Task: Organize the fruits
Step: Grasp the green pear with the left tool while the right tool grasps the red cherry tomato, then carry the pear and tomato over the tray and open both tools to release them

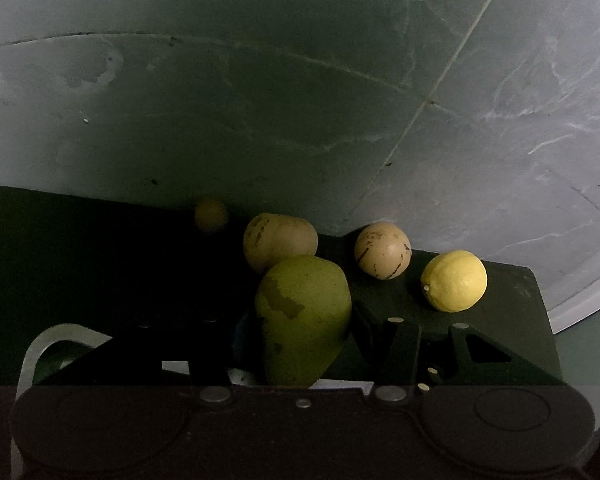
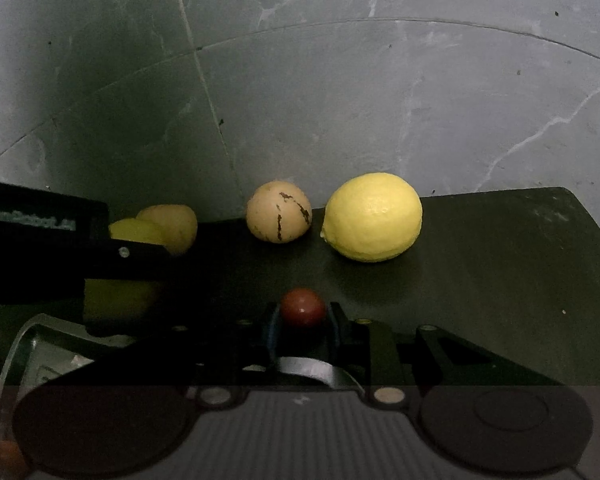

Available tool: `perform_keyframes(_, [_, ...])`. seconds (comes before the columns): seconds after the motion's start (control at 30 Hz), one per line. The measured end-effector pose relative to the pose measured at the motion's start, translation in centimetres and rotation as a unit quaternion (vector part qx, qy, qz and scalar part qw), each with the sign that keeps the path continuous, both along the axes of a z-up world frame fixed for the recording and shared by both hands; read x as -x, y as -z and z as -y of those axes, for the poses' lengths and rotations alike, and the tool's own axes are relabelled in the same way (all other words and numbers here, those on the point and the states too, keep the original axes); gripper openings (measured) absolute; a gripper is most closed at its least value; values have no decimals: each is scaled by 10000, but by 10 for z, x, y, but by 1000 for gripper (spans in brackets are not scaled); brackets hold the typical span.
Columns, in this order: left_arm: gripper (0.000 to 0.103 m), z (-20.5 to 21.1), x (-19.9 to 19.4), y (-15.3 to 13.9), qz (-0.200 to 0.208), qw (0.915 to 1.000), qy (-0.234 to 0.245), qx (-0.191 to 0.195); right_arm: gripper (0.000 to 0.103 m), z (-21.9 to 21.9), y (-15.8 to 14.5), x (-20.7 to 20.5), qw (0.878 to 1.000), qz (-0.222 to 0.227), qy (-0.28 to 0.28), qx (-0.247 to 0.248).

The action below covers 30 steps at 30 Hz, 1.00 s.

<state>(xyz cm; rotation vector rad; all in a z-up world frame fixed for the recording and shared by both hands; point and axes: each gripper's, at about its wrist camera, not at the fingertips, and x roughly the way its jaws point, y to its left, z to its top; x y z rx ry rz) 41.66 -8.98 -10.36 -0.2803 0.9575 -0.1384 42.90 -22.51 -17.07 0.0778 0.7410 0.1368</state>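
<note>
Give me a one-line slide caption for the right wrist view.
Right gripper clamps a small red-brown fruit above a dark mat, facing a lemon and a streaked tan fruit.

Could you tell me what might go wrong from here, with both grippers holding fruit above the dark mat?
1. The left gripper pinches only the lower part of the large green mango; its heavy top could tip or slip free.
2. The small round reddish-brown fruit in the right gripper is smooth and could squirt out.
3. The yellow lemon and speckled beige fruit could roll off the dark mat if nudged.
</note>
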Motion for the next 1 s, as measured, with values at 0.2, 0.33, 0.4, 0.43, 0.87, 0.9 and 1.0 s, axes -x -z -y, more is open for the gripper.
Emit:
perform_keyframes(0.2, [54, -9, 8, -5, 26, 10000, 15, 14, 26, -4, -2, 11, 10000, 96, -17, -3])
perform_keyframes(0.33, [54, -14, 13, -6, 44, 10000, 68, 9, 26, -8, -7, 22, 9999, 146, -3, -43])
perform_keyframes(0.4, [54, -18, 18, -7, 47, 9999, 110, 7, 26, -11, -10, 31, 9998, 196, -20, -71])
perform_keyframes(0.43, [54, -20, 20, -8, 47, 9999, 126, 9, 26, -12, -12, 35, 9998, 203, -19, -89])
perform_keyframes(0.87, [54, -46, 56, 0, -58, 9997, 253, -28, 26, -34, -15, 77, 9999, 115, -58, -111])
perform_keyframes(0.9, [54, -47, 59, 0, -71, 9996, 284, -28, 26, -35, -14, 79, 9999, 102, -59, -114])
perform_keyframes(1.0, [54, -48, 64, 3, -100, 9993, 364, -27, 26, -39, -12, 85, 9999, 64, -72, -119])
